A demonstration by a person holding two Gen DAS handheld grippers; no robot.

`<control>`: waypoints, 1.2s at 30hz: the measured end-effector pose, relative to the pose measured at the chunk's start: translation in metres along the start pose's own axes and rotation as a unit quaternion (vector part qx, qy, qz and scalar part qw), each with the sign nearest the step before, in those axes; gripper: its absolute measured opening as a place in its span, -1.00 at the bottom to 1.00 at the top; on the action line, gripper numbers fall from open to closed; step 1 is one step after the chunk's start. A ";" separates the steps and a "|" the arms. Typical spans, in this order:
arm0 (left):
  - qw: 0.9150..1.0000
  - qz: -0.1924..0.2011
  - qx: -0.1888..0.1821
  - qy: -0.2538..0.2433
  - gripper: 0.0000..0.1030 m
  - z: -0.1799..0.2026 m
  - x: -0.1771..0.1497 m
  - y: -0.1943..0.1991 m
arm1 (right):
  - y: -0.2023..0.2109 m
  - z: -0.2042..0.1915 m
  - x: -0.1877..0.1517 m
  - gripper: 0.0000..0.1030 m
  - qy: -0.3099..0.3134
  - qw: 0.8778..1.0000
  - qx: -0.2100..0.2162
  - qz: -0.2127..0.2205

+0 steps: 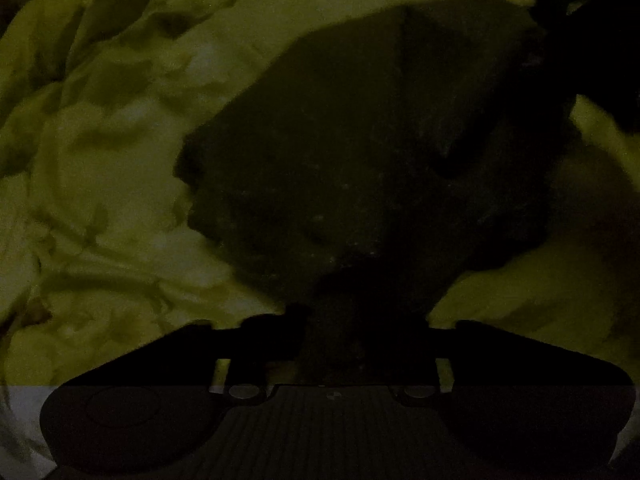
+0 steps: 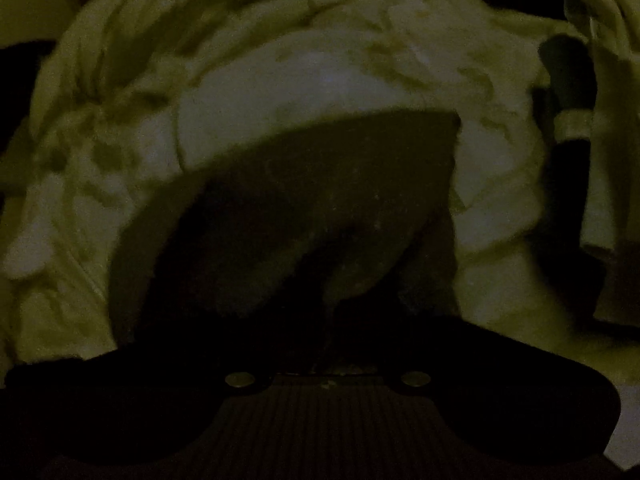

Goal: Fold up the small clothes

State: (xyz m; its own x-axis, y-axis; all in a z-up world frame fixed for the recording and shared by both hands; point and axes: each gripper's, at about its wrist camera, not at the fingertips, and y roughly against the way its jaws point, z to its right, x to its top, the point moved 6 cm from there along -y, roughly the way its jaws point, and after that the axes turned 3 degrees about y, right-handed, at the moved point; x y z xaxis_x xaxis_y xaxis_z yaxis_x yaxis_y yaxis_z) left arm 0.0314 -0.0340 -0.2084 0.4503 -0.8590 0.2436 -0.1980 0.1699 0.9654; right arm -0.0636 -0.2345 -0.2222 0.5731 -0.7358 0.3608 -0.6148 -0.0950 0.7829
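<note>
The picture is very dim. A dark small garment point(image 1: 360, 140) lies spread on a pale crumpled sheet point(image 1: 120, 160). My left gripper point(image 1: 366, 312) points down at the garment's near edge. Its fingers stand apart, with dark cloth running in between them. In the right wrist view the same garment point(image 2: 320, 184) gathers into a raised ridge toward my right gripper point(image 2: 332, 320). That gripper's fingertips are lost in the dark and look shut on this fold.
The rumpled sheet point(image 2: 280, 80) surrounds the garment on all sides. A hand point(image 2: 612, 80) holds a dark gripper body with a pale band point(image 2: 572, 124) at the right edge. A dark shape point(image 1: 600, 40) crosses the left view's upper right corner.
</note>
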 end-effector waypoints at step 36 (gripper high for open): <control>0.977 0.076 0.144 0.140 1.00 -0.210 -0.045 0.091 | -0.010 -0.171 0.000 0.25 -0.028 0.992 0.122 -0.023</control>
State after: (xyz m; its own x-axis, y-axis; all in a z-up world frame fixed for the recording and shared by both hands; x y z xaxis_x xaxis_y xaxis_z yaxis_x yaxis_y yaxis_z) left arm 0.1762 0.1212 -0.1114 0.6088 -0.6618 0.4374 -0.5000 0.1079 0.8593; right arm 0.0350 -0.1184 -0.1434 0.5770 -0.7619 0.2942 -0.7055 -0.2835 0.6495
